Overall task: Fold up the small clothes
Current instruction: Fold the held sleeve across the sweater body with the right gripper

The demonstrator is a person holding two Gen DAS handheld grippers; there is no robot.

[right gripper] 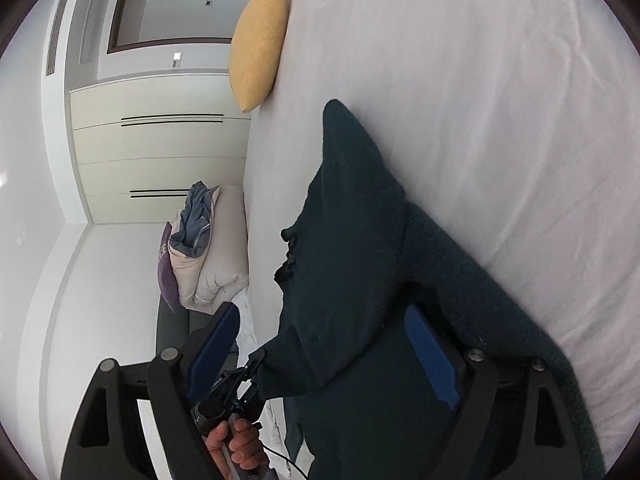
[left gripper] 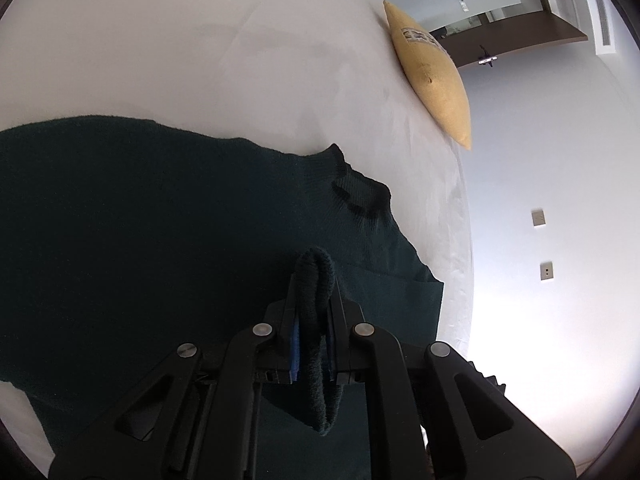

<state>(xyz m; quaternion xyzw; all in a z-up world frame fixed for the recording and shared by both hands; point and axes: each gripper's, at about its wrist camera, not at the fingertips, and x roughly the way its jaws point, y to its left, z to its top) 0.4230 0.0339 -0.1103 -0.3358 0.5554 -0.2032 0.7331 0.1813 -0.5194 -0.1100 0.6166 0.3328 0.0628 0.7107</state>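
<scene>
A dark green knit sweater (left gripper: 140, 220) lies spread on a white bed (left gripper: 240, 60). Its ribbed collar (left gripper: 360, 196) faces the bed's right edge. My left gripper (left gripper: 314, 280) is shut on a ribbed cuff or hem of the sweater (left gripper: 316, 312), which loops up between its fingers. In the right wrist view the sweater (right gripper: 352, 240) lies along the bed's (right gripper: 500, 100) left edge, with a sleeve folded over the body. My right gripper (right gripper: 324, 344) is open, its blue pads (right gripper: 432, 356) on either side of the sweater, not closed on it. The left gripper (right gripper: 240, 384) shows there too, held in a hand.
A yellow cushion (left gripper: 432, 76) leans at the bed's far edge; it also shows in the right wrist view (right gripper: 258, 44). A pile of bedding and pillows (right gripper: 204, 248) sits beside the bed. White wardrobe doors (right gripper: 160, 148) stand behind.
</scene>
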